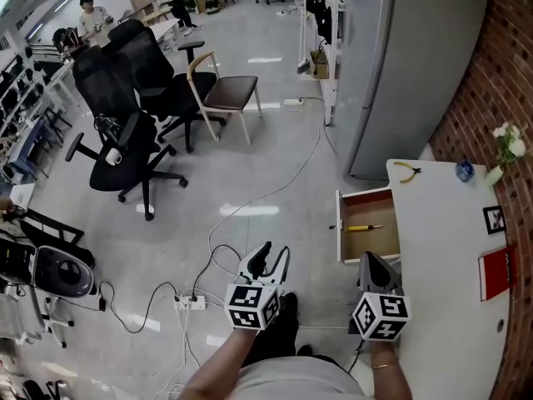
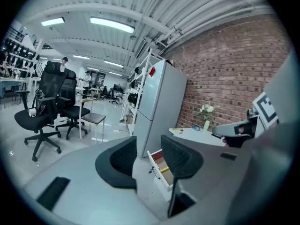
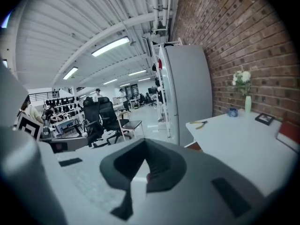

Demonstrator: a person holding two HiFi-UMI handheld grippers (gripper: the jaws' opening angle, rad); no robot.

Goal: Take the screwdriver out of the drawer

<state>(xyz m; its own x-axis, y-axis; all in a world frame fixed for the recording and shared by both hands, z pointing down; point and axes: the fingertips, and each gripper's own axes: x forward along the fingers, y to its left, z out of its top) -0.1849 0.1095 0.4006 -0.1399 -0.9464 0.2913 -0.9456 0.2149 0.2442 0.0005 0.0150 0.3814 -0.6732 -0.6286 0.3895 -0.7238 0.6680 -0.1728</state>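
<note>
The wooden drawer (image 1: 367, 200) stands pulled out from the white table (image 1: 441, 248), and a yellow-handled screwdriver (image 1: 364, 227) lies across its bottom. My left gripper (image 1: 275, 253) hovers over the floor to the drawer's left, open and empty. In the left gripper view, the left gripper (image 2: 149, 143) frames the drawer (image 2: 156, 173), with the screwdriver (image 2: 164, 169) showing as a yellow strip between the jaws. My right gripper (image 1: 372, 259) sits just below the drawer's near edge, jaws together and holding nothing. In its own view the right gripper (image 3: 146, 147) points past the table's corner.
A grey fridge (image 1: 408, 57) stands beyond the table by a brick wall. Yellow pliers (image 1: 406, 171), a flower vase (image 1: 505, 150), a small picture frame (image 1: 494, 219) and a red book (image 1: 497, 273) lie on the table. Office chairs (image 1: 125, 132), a wooden chair (image 1: 229, 94) and floor cables with a power strip (image 1: 190, 302) are to the left.
</note>
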